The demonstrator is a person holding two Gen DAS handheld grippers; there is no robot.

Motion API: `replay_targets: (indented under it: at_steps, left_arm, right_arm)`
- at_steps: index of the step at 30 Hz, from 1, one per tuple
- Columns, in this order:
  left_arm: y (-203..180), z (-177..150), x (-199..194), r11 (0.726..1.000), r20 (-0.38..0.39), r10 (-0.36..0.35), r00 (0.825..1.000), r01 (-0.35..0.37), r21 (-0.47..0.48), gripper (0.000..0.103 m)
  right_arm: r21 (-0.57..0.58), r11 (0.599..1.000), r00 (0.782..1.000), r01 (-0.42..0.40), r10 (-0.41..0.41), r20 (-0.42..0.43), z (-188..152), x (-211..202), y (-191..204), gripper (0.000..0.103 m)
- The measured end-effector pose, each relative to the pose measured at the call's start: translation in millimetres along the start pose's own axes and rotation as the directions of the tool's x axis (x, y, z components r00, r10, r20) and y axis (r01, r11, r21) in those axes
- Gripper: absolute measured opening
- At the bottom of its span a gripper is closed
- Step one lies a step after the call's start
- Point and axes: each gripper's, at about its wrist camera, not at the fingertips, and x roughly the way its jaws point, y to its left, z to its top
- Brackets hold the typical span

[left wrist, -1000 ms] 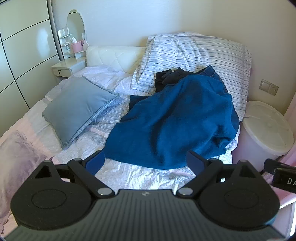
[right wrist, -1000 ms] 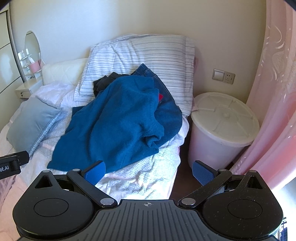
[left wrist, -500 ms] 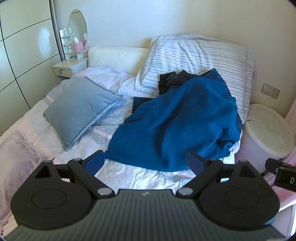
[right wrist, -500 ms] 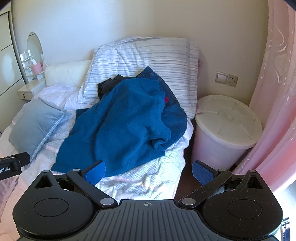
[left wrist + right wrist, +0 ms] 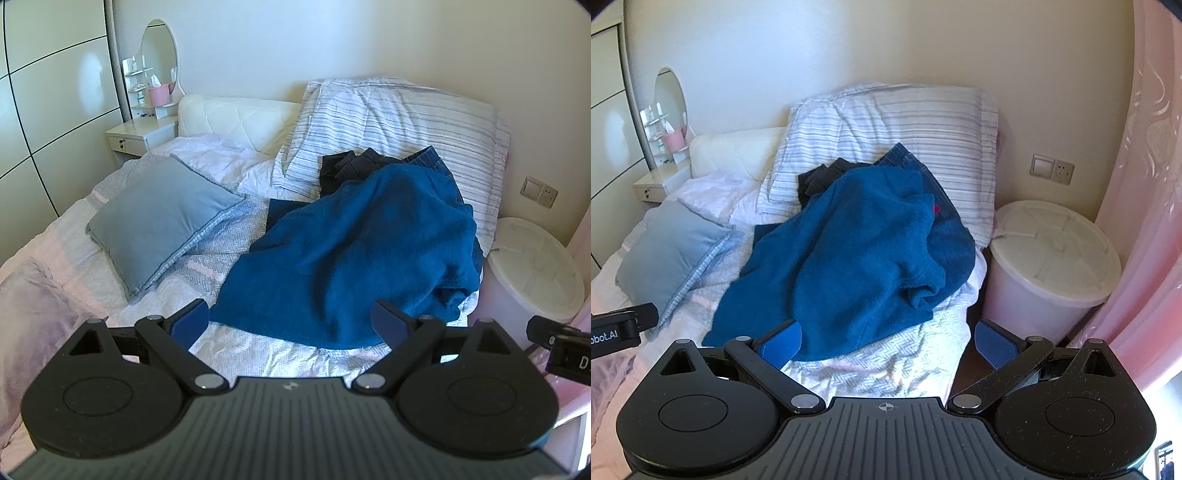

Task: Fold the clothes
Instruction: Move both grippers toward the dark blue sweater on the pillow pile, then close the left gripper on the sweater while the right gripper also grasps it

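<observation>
Your left gripper (image 5: 290,321) hangs over the near part of the bed (image 5: 258,350), jaws spread wide and holding nothing. The crumpled deep-blue fleece garment (image 5: 351,258) lies unfolded in a heap from 12 to 2 o'clock of those jaws, draped over darker clothes (image 5: 343,166) against the striped white-and-grey pillow (image 5: 399,122). Its loose near hem is just beyond your left fingertip, the cleanest edge to take. Keep clear of the square grey cushion (image 5: 159,218) at 10 o'clock.

Your right gripper (image 5: 888,341) is likewise wide open and empty. From it, the bunched fold (image 5: 923,291) sits at 12 o'clock; pinch 1 single layer there, not the bundle, and lift both edges together. The round white lidded bin (image 5: 1052,258) stands at 2 o'clock beside the bed.
</observation>
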Motion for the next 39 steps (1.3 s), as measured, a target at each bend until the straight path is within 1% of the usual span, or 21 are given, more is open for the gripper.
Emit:
replay_targets:
  at_steps: [10, 15, 19, 26, 31, 33, 37, 39]
  left_arm:
    - [-1, 1, 7, 1.000, -0.008, 0.013, 1.000, -0.013, 0.000, 0.093]
    - [-3, 5, 17, 1.000, -0.020, 0.023, 1.000, -0.023, -0.002, 0.093]
    - [-7, 7, 26, 1.000, -0.032, 0.027, 0.999, -0.027, -0.001, 0.093]
    - [-15, 12, 53, 0.999, -0.075, 0.035, 0.997, -0.036, -0.006, 0.093]
    - [-19, 17, 79, 0.999, -0.112, 0.024, 0.993, -0.027, -0.024, 0.093]
    - [-22, 20, 92, 0.999, -0.128, 0.019, 0.992, -0.023, -0.029, 0.093]
    - [-33, 29, 119, 1.000, -0.147, -0.008, 0.989, 0.004, -0.026, 0.092]
    - [-39, 33, 134, 1.000, -0.150, -0.023, 0.988, 0.020, -0.023, 0.090]
  right_arm:
    - [0.003, 0.999, 0.998, -0.054, 0.054, 0.028, 1, 3, -2, 0.103]
    - [0.000, 0.996, 0.996, -0.085, 0.085, 0.038, -2, 7, -9, 0.103]
    - [-0.001, 0.996, 0.995, -0.091, 0.091, 0.045, 0, 14, -17, 0.103]
    - [0.012, 0.996, 0.996, -0.089, 0.089, 0.021, 12, 46, -31, 0.103]
    - [0.009, 0.996, 0.996, -0.091, 0.091, 0.009, 22, 71, -41, 0.103]
    - [0.004, 0.996, 0.995, -0.094, 0.094, 0.017, 25, 82, -44, 0.103]
    - [-0.015, 0.994, 0.994, -0.104, 0.104, 0.034, 33, 107, -52, 0.103]
    - [-0.016, 0.994, 0.994, -0.110, 0.110, 0.022, 39, 123, -58, 0.103]
